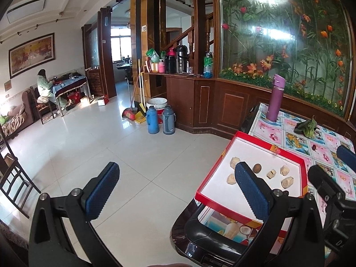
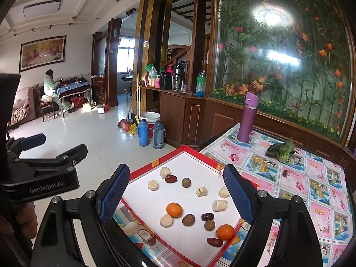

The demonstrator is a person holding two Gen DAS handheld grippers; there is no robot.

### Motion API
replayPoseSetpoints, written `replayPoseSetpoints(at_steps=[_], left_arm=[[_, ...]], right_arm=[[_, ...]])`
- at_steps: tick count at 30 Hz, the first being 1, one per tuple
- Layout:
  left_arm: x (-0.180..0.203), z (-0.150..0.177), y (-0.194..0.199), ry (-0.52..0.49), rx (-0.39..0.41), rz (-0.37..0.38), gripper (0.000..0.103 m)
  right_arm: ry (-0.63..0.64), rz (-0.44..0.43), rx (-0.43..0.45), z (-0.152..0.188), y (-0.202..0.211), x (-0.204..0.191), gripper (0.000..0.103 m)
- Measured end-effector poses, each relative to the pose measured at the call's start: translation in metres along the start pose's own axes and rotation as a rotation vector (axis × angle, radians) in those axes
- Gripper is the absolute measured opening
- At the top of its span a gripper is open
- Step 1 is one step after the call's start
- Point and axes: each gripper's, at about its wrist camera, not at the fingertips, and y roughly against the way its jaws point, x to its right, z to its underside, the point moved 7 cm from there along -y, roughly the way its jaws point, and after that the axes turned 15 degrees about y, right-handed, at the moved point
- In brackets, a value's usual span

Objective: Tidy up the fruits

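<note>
So far, as I judge it, the sorting has hardly begun: both of my grippers hang above the near end of the table with nothing in them. My right gripper [image 2: 176, 193] has its blue pads spread wide apart over the red-edged tray [image 2: 142, 171], and my left gripper [image 1: 178, 191] is equally wide, one finger out over the floor and the other above the tray's near-left edge. Nearest me in the tray, by its near-right corner, lie a dark red date [image 2: 214, 242] and an orange [image 2: 225, 231] just beside it, then a brown longan [image 2: 209, 225], a second date [image 2: 207, 217], another longan [image 2: 188, 219], a pale chunk [image 2: 166, 220] and a second orange [image 2: 174, 209] touching or nearly touching it. Farther in, more pale chunks sit scattered, with a third longan [image 2: 186, 182] and a third date [image 2: 170, 178] toward the far-left edge. Kinds are still mixed together with no grouping I can make out, so nearly all the work looks left to do. Beyond the tray, on the patterned tablecloth [image 2: 311, 178], one small dark fruit [image 2: 284, 173] lies alone, well apart from the tray, and may need bringing in. At the far edge of the table lies a leafy green vegetable [image 2: 281, 150], and near the far-left corner stands a purple flask [image 2: 248, 116], upright.
</note>
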Motion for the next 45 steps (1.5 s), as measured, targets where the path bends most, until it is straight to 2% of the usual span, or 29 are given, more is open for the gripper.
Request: replayPoseSetpoints(at_steps=[10, 20, 28, 45], left_arm=[[-0.008, -0.006, 0.012, -0.003, 0.022, -0.007, 0.103], [0.005, -0.011, 0.024, -0.021, 0.046, 0.009, 0.103], [0.036, -0.009, 0.027, -0.056, 0.031, 0.046, 0.103], [0.119, -0.003, 0.030, -0.166, 0.007, 0.139, 0.103]], right_arm=[[-0.072, -0.016, 0.058, -0.015, 0.010, 0.013, 0.086], [-0.065, -0.029, 0.059, -0.010, 0.016, 0.015, 0.086], [-0.081, -0.015, 0.048, 0.004, 0.017, 0.028, 0.086], [-0.224, 0.076, 0.048, 0.035, 0.028, 0.095, 0.086]])
